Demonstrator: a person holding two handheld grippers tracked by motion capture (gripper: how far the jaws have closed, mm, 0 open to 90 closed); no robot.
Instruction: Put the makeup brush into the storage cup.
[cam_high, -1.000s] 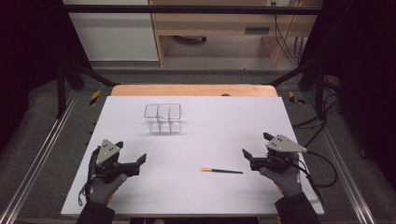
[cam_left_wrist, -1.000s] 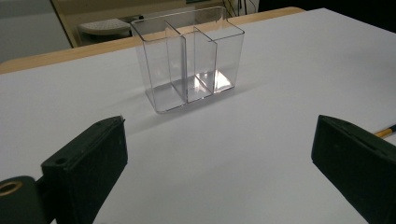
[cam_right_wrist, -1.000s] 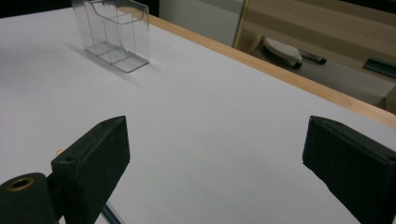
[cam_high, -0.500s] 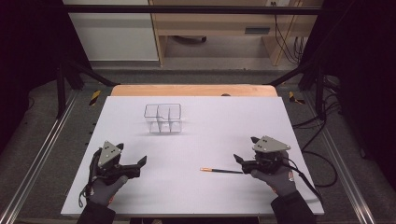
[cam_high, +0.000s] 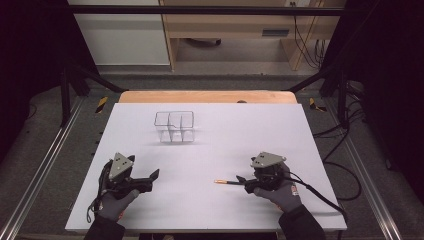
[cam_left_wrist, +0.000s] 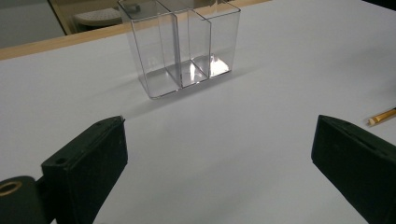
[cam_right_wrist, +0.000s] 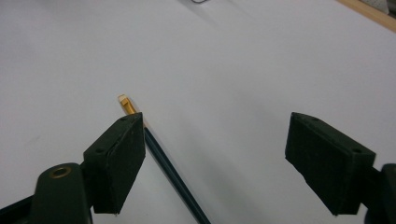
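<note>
A thin pen (cam_high: 226, 182) with a dark shaft and a gold end lies on the white table (cam_high: 225, 135), right of the middle near the front. My right gripper (cam_high: 243, 183) sits low over its dark end. In the right gripper view the pen (cam_right_wrist: 170, 170) runs beside the left jaw, inside the gap, and the pads do not press on it; the right gripper (cam_right_wrist: 215, 158) is open and its jaws have just been closing. A clear plastic organizer (cam_high: 174, 126) with several compartments stands upright farther back. My left gripper (cam_high: 152, 179) rests open at the front left, facing the organizer (cam_left_wrist: 182, 44).
A wooden strip (cam_high: 205, 96) borders the table's far edge. Metal rails (cam_high: 47, 155) run along both sides. Cables (cam_high: 335, 150) trail off the right side onto the floor. The pen's gold end (cam_left_wrist: 383, 116) shows in the left gripper view.
My right gripper has moved left and down from the table's right side to the pen's dark end. The left gripper has stayed put.
</note>
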